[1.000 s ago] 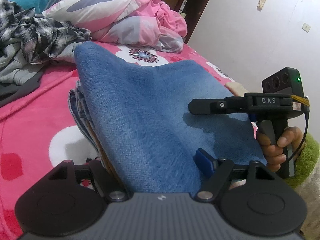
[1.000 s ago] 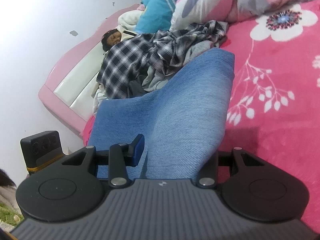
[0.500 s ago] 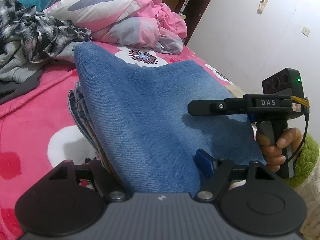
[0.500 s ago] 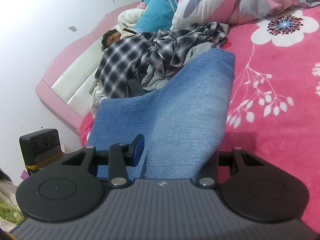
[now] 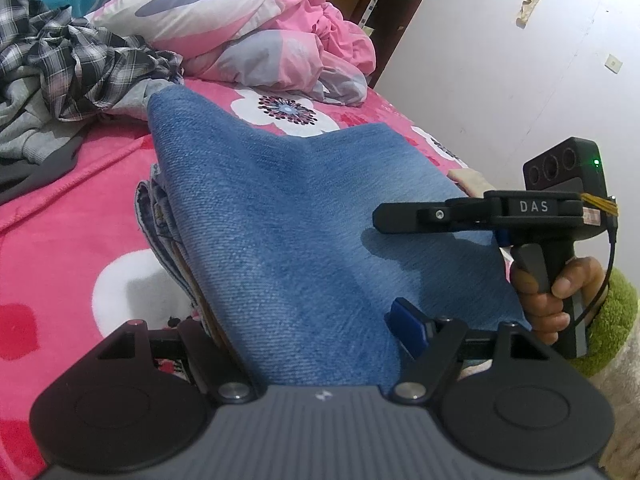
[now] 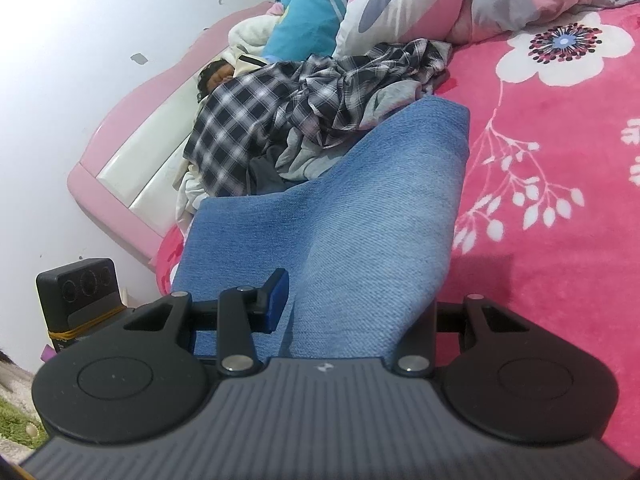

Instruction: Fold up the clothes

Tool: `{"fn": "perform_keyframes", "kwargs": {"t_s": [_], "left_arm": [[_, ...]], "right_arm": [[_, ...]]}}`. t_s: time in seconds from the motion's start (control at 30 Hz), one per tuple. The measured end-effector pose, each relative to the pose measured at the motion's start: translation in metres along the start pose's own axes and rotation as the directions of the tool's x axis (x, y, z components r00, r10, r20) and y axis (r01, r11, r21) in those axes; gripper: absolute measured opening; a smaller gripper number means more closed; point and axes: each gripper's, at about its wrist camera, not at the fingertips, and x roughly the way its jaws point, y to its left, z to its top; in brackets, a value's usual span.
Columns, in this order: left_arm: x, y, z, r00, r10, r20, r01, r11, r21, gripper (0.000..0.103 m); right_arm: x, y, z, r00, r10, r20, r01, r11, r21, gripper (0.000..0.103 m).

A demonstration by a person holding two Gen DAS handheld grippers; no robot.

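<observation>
Left wrist view sat low and very close behind the left tongs (image 5: pixel 308 332), facing down-forward along the folded blue denim (image 5: pixel 304 216) toward the pink duvet (image 5: pixel 256 36) and the far white wall (image 5: pixel 500 60); right tongs (image 5: pixel 404 220) entered from the right. Right wrist view sat just as close behind the right tongs (image 6: pixel 356 304), facing down-forward along the denim (image 6: pixel 360 208) toward the pink headboard (image 6: pixel 120 160). Both views shared the denim, plaid shirt (image 5: pixel 68 60) (image 6: pixel 272 108), duvet and the bed's flowered blanket (image 5: pixel 52 216) (image 6: pixel 552 168).
</observation>
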Motion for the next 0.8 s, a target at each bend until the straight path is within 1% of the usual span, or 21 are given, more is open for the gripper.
{"fn": "perform_keyframes", "kwargs": {"t_s": [0.8], "left_arm": [[0.0055,0.0016,-0.0008,1.0,0.006,-0.013,-0.006,1.0,-0.007,0.076]], "right_arm": [[0.0049,-0.0058,-0.0017,1.0,-0.002,-0.011,0.002,1.0,0.009,0.042]]}}
